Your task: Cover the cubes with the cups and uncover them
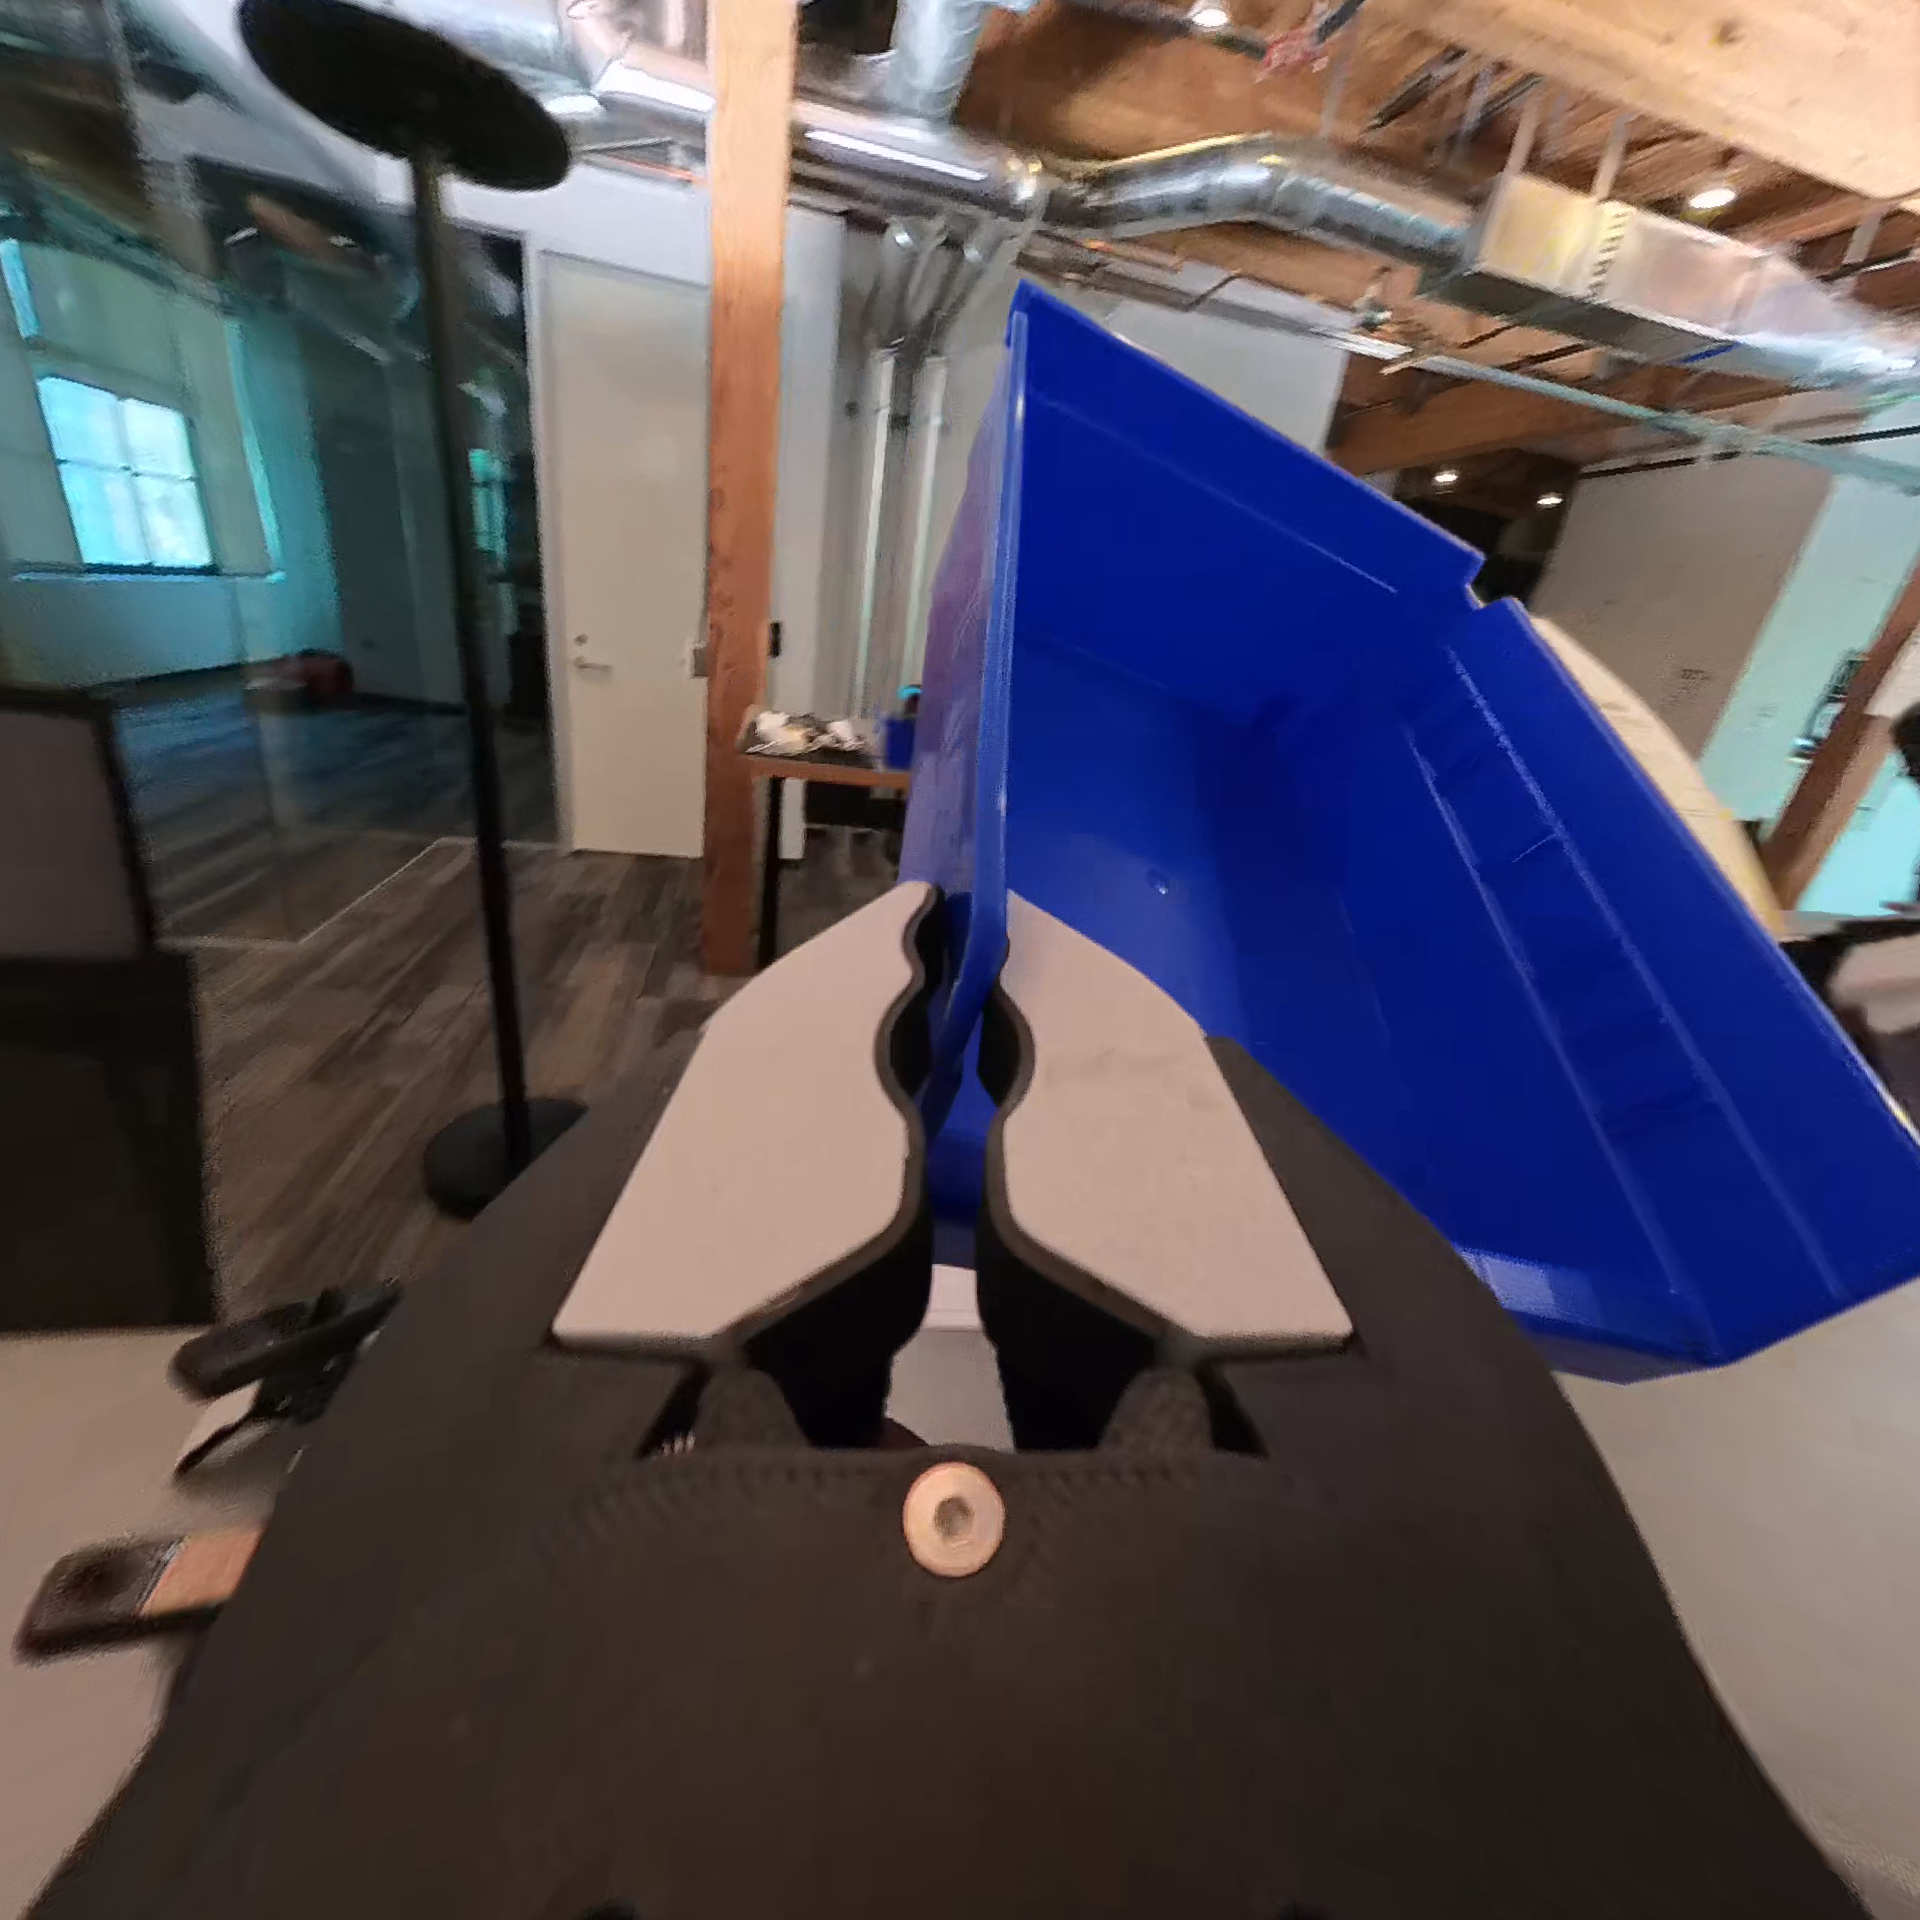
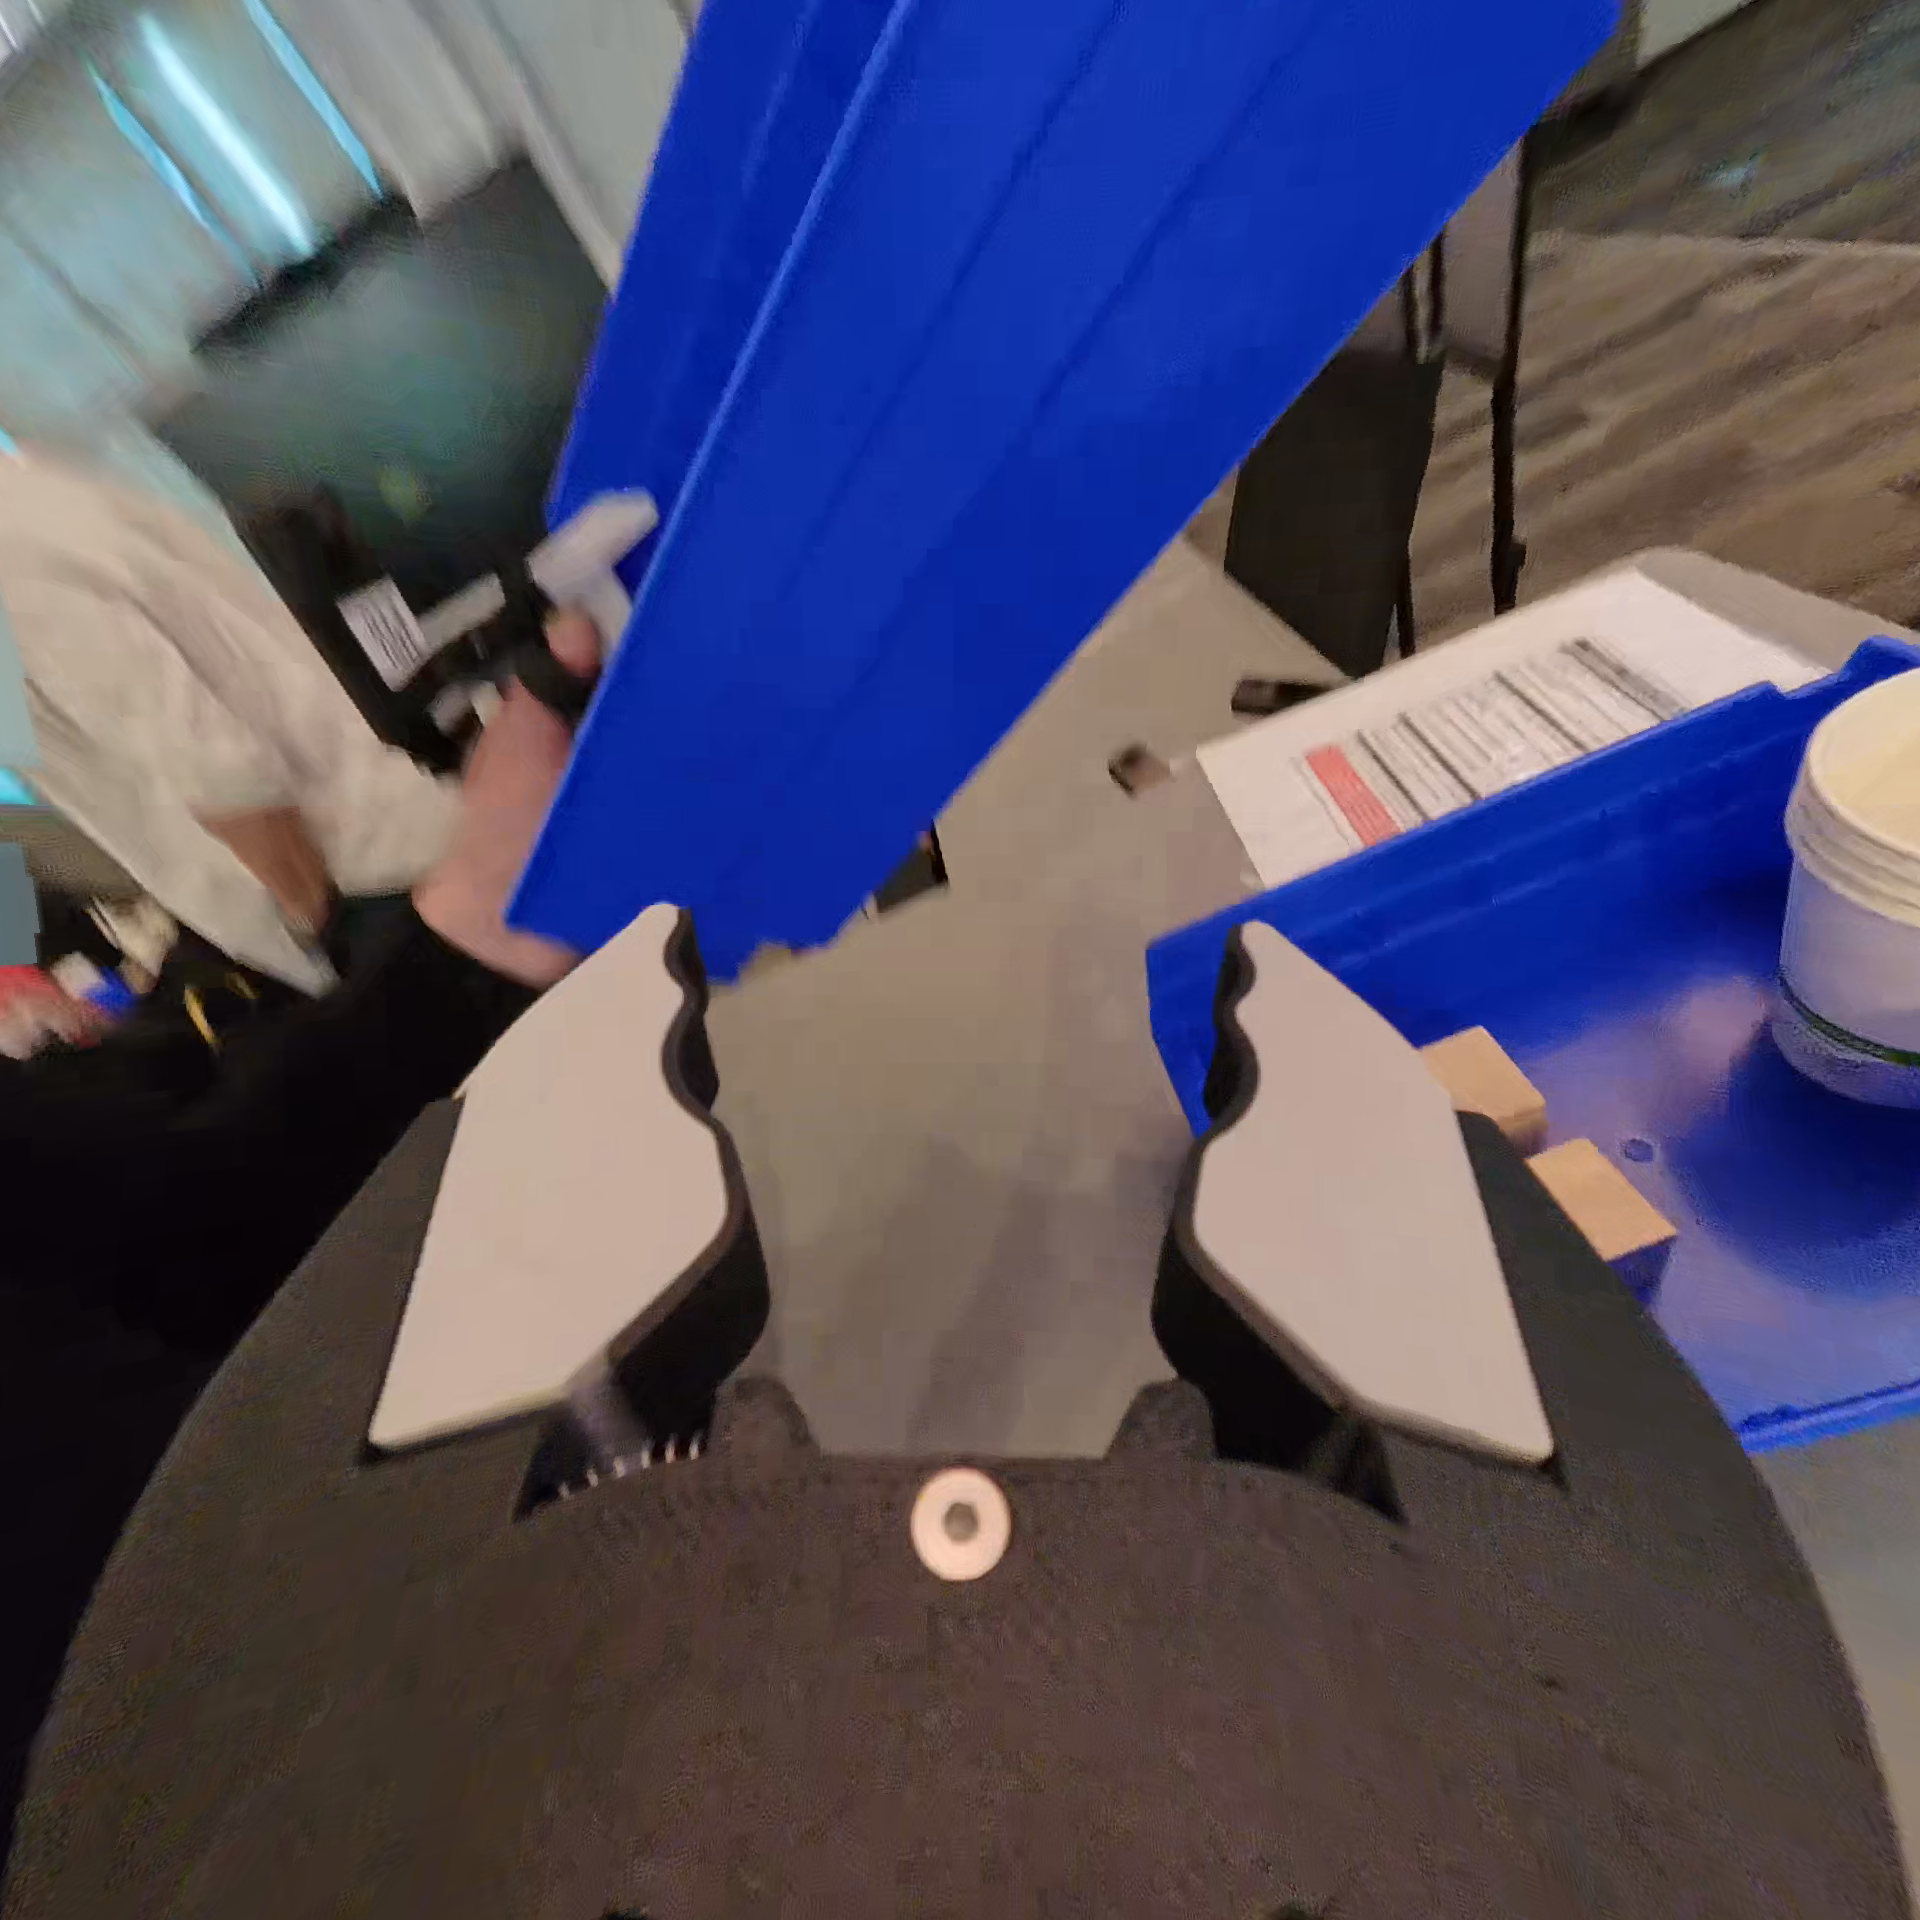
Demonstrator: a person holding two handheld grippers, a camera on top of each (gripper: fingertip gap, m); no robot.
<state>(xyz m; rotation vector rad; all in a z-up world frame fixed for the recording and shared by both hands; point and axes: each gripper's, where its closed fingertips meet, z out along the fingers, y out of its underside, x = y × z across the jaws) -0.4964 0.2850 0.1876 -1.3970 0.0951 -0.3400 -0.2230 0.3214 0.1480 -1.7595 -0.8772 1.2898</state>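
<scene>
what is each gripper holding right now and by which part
The left gripper is shut on the side wall rim of the lifted, empty blue bin. The right gripper is open, holding nothing.

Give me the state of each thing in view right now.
Left gripper: shut on lifted bin's wall.
Lifted bin: held up, tilted, empty.
Right gripper: open, holding nothing.
Second bin: resting on table.
Cups: stacked, standing in second bin.
Cubes: uncovered, in second bin.
</scene>
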